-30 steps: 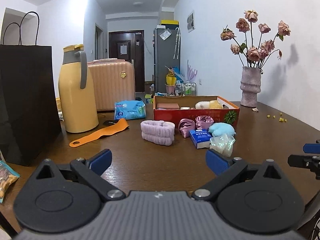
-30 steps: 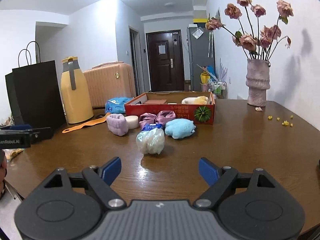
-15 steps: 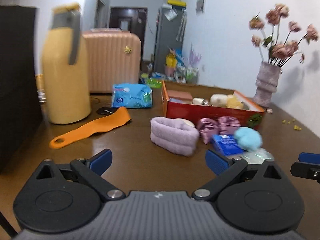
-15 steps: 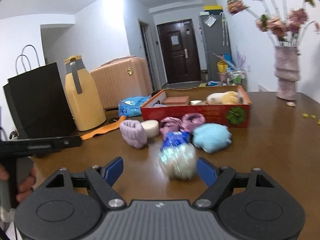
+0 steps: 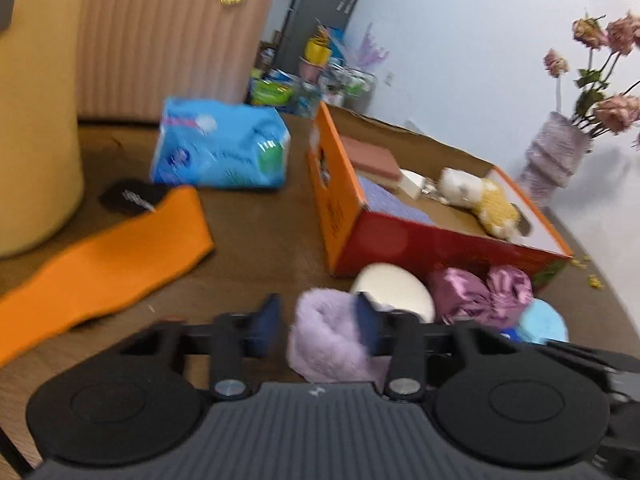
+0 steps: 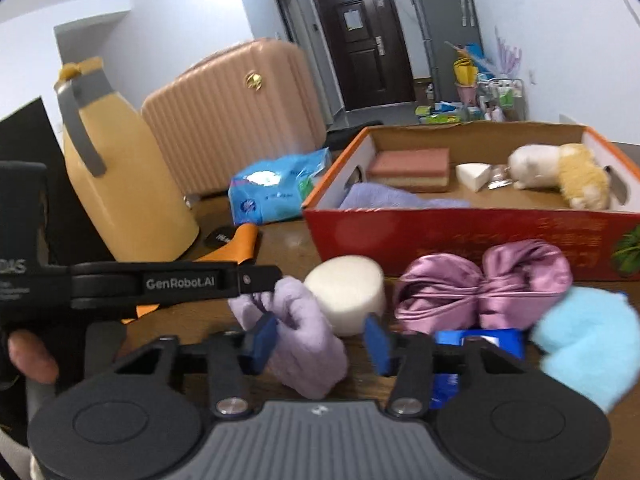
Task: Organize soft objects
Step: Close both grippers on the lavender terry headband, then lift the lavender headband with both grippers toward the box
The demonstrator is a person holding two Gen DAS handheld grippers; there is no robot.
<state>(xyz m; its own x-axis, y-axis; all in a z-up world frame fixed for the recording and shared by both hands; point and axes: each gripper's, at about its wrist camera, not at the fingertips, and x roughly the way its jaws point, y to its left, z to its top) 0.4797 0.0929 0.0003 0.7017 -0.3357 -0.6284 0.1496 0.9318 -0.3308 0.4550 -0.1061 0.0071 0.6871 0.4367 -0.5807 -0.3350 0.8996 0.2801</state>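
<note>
left wrist view: the left gripper (image 5: 318,326), jaws closing, straddles a fluffy lilac cloth roll (image 5: 332,340) lying on the dark brown wooden table (image 5: 256,220); the right blue pad (image 5: 366,322) presses into the roll, while a narrow gap shows between the roll and the left pad, so no full grip is seen. just behind the roll lies a round cream sponge puff (image 5: 394,290), and to its right a shiny mauve satin scrunchie (image 5: 480,294) and a pale blue fuzzy ball (image 5: 544,322), all close against the front wall of an open red-and-orange cardboard box (image 5: 420,246). inside the box: a pink-topped sponge block (image 5: 372,156) and a white-and-yellow plush toy (image 5: 480,196). on the left, a flat orange strap (image 5: 108,264), a blue tissue pack (image 5: 220,148) and a yellow thermos jug (image 5: 36,120) before a ribbed pink suitcase (image 5: 168,36). a vase of dried pink roses (image 5: 560,152) stands at far right.

right wrist view: the right gripper (image 6: 318,342), jaws closing, has the near end of the same lilac roll (image 6: 304,344) between its pads; the left pad (image 6: 262,338) touches it, the right pad stands clear. the left gripper's arm (image 6: 160,284) reaches in from the left over the roll's far end, with a fingertip (image 6: 28,356) visible at the lower left.
</note>
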